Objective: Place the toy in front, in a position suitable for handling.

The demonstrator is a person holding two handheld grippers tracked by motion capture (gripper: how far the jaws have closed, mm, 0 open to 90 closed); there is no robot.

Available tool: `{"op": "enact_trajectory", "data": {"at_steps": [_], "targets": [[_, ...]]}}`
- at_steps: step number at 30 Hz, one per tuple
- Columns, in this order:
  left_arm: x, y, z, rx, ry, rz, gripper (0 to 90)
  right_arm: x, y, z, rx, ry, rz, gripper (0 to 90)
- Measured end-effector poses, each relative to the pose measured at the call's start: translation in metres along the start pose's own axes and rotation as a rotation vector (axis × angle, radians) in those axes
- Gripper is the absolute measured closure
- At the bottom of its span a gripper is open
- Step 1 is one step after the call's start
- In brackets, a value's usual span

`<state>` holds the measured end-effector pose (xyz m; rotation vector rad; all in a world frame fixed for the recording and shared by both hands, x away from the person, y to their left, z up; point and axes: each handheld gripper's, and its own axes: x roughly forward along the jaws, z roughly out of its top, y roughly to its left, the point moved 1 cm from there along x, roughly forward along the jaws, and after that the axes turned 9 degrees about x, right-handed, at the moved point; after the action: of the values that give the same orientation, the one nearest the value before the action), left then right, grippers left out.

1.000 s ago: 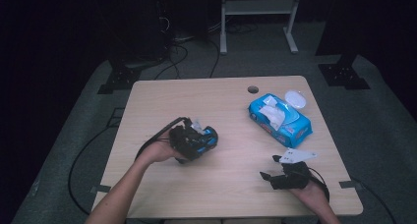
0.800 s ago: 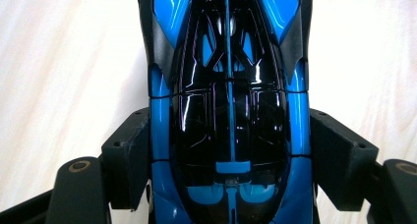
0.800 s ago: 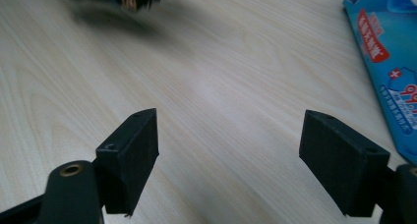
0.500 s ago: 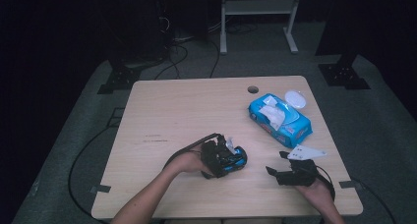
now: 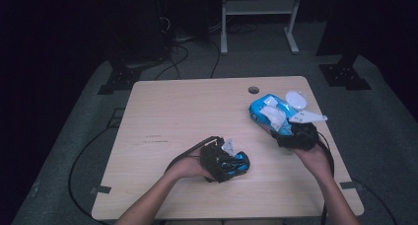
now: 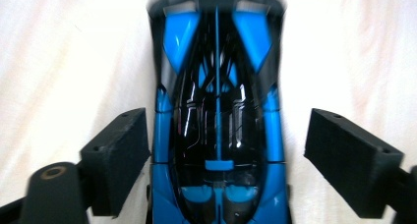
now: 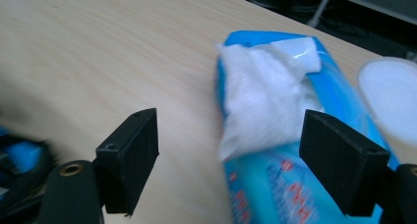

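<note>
A blue and black toy car (image 5: pixel 238 164) (image 6: pixel 216 135) rests on the wooden table (image 5: pixel 172 111) near the front middle. My left gripper (image 5: pixel 227 161) (image 6: pixel 226 118) straddles it. Its jaws have just been opening: the left pad (image 6: pixel 120 155) sits close beside the car and the right pad (image 6: pixel 344 160) stands apart from it. A blue pack of wet wipes (image 5: pixel 263 111) (image 7: pixel 295 184) lies at the right, with a white wipe (image 7: pixel 260 101) sticking out of its top. My right gripper (image 5: pixel 292 134) (image 7: pixel 228 121) hovers open over the pack's near end, the wipe between its jaws, untouched.
The pack's round white lid (image 5: pixel 295 97) (image 7: pixel 388 96) is flipped open toward the table's far right. A cable hole (image 5: pixel 253 90) is near the far edge. Cables trail from both grippers. Dark floor and a white stand (image 5: pixel 259 8) lie beyond the table.
My left hand carried the car right and nearer the front edge, then its jaws spread off the car. My right hand moved from the front right corner up to the wipes pack.
</note>
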<state>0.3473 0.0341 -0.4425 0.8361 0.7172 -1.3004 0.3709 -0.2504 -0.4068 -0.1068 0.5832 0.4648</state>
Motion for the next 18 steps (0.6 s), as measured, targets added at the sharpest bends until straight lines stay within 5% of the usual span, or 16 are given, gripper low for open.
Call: {"op": "enact_trajectory", "data": {"at_steps": [5, 8, 11, 14, 18], "targets": [[-0.025, -0.013, -0.018, -0.017, -0.133, 0.108, 11.7, 0.037, -0.01, 0.015, 0.009, 0.089, -0.053, 28.6], [-0.033, -0.019, -0.036, -0.031, -0.167, 0.153, 11.7, 0.049, -0.014, 0.013, 0.02, 0.128, -0.079, 38.5], [-0.036, -0.023, -0.056, -0.075, -0.208, 0.184, 11.7, 0.051, -0.013, 0.012, 0.017, 0.114, -0.138, 61.6], [-0.036, -0.022, -0.07, -0.123, -0.235, 0.198, 11.4, 0.048, -0.013, 0.014, 0.038, 0.108, -0.155, 75.5], [-0.034, -0.023, -0.076, -0.117, -0.239, 0.23, 11.4, 0.039, -0.016, 0.023, 0.049, 0.103, -0.154, 86.3]]}}
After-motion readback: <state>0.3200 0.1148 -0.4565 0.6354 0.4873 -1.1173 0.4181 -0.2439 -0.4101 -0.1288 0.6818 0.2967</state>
